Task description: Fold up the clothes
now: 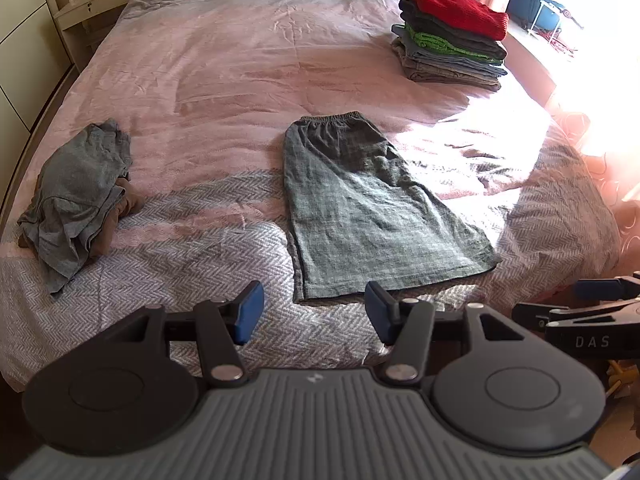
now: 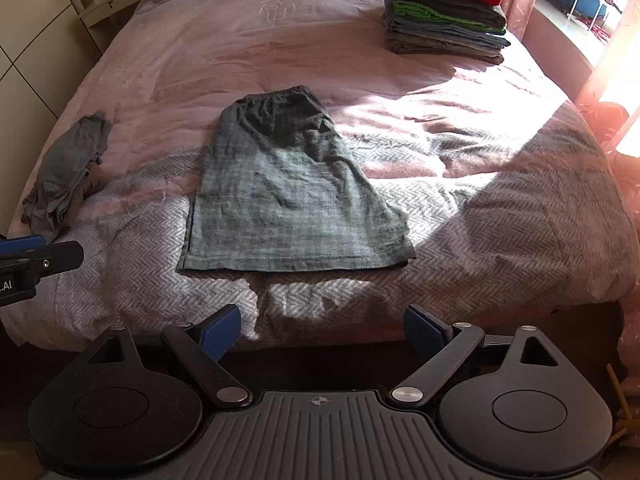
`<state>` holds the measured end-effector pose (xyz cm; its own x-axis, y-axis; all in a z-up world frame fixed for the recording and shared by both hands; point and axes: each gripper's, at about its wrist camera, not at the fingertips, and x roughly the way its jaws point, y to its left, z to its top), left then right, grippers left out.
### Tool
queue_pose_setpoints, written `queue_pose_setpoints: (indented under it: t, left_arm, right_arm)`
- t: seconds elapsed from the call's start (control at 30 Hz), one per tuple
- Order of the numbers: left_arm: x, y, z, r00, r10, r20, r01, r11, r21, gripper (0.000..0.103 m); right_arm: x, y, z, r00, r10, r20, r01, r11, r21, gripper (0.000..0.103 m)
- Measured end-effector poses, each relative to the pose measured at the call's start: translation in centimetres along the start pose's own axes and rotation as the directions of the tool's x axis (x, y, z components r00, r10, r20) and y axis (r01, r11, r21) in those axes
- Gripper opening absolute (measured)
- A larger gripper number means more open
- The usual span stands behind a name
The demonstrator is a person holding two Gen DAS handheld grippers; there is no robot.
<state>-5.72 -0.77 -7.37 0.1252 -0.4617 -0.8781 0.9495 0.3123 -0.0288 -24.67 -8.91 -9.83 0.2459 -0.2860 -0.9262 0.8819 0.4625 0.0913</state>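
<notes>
Grey shorts (image 2: 288, 184) lie flat mid-bed, folded in half lengthwise, waistband at 12 o'clock, hem at 6 o'clock near the foot edge. Part sunlit, part in shadow. Bed (image 2: 500, 216): pink cover, herringbone band under the hem. Crumpled grey pile (image 1: 76, 196) at 9 o'clock of the shorts, well apart. Folded stack (image 1: 452, 32) at 1 o'clock, red piece on top, green one midway. Left gripper (image 1: 314, 312): jaws wide, empty, just short of the hem. Right gripper (image 2: 322, 332): jaws wide, empty, at the bed's foot edge, clear of the shorts.
</notes>
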Motion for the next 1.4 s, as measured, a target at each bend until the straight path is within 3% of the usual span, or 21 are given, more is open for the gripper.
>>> queue_pose_setpoints:
  t: [0.43, 1.0, 1.23, 1.4]
  left_arm:
    - [3.2, -0.7, 0.6, 0.997, 0.024, -0.067, -0.024, 1.0, -0.006, 0.053]
    - [10.3, -3.0, 4.2, 0.98, 0.097, -0.172, -0.113, 0.99, -0.088, 0.054]
    - [12.9, -2.0, 3.6, 0.982, 0.075, -0.173, -0.102, 0.983, -0.151, 0.054]
    - [14.3, 0.4, 2.1, 0.987, 0.027, -0.157, -0.061, 0.975, -0.214, 0.054]
  right_arm:
    - [2.1, -1.1, 0.7, 0.999, 0.004, -0.046, -0.005, 1.0, -0.005, 0.091]
    - [7.9, -7.4, 7.4, 0.993, 0.027, -0.119, -0.035, 0.997, -0.065, 0.091]
    - [11.5, -9.0, 8.6, 0.986, 0.041, -0.159, -0.061, 0.991, -0.119, 0.091]
    - [13.6, -12.5, 7.7, 0.978, 0.115, -0.176, -0.122, 0.992, -0.026, 0.091]
